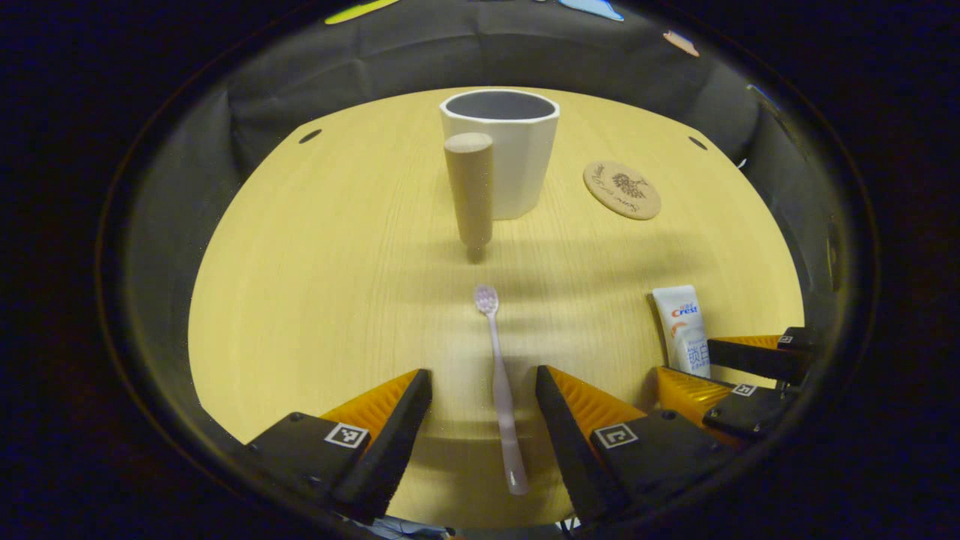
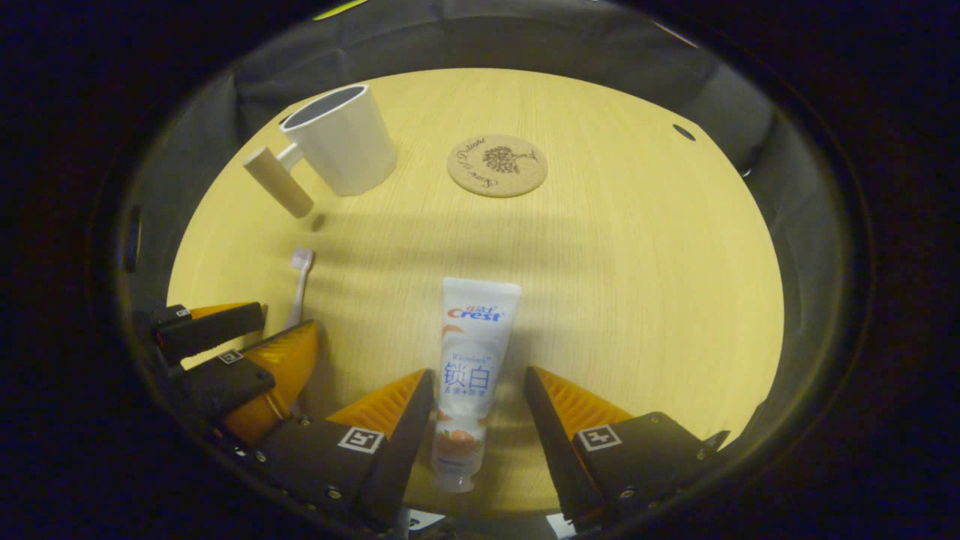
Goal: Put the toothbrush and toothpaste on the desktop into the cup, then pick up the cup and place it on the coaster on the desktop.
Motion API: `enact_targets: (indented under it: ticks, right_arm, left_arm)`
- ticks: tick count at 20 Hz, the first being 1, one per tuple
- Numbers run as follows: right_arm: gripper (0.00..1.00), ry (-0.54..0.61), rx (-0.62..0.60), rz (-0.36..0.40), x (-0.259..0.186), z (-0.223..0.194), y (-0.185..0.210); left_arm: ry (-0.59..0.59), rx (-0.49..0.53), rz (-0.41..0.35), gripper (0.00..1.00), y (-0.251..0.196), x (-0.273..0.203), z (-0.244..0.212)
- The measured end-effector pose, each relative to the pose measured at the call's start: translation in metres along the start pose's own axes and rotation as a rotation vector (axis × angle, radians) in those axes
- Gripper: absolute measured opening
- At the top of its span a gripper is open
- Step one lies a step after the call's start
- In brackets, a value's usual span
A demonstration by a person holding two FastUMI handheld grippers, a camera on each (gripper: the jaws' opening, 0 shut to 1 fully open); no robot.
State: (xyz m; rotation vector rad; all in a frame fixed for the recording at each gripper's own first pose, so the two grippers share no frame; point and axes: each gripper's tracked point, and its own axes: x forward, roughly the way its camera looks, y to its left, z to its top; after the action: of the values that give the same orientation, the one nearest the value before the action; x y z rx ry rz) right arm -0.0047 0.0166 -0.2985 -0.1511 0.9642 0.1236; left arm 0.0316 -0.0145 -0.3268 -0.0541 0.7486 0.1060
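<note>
A pale pink toothbrush (image 1: 501,382) lies flat on the wooden table (image 1: 315,300), bristles pointing away, its handle between the fingers of my open left gripper (image 1: 484,394), which touch nothing. The white toothpaste tube (image 2: 469,367) lies between the fingers of my open right gripper (image 2: 478,394), untouched. A white cup (image 1: 506,146) with a wooden handle (image 1: 469,187) stands upright at the far middle. To its right lies the round cork coaster (image 1: 622,190). In the right gripper view the cup (image 2: 341,142), coaster (image 2: 497,165), toothbrush (image 2: 300,281) and left gripper (image 2: 247,352) show too.
The right gripper (image 1: 739,375) sits at the right edge of the left gripper view, beside the toothpaste tube (image 1: 684,330). Black cloth walls (image 1: 375,67) surround the table's far side. Small dark holes (image 1: 310,136) mark the tabletop's far corners.
</note>
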Motion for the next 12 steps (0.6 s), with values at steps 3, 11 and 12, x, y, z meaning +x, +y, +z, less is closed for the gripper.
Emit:
enact_targets:
  ticks: [3, 11, 12]
  right_arm:
    - [0.53, 0.009, 0.031, -0.008, 0.000, 0.002, -0.001]
    - [0.14, 0.034, 0.066, 0.000, -0.005, 0.003, -0.002]
    - [0.14, 0.050, 0.070, 0.010, 0.000, 0.000, -0.002]
  left_arm:
    - [-0.028, 0.011, -0.003, 0.84, -0.003, 0.002, 0.007]
    - [-0.052, 0.009, 0.036, 0.13, 0.003, 0.007, 0.013]
    - [-0.050, 0.014, 0.037, 0.12, 0.004, 0.005, 0.013]
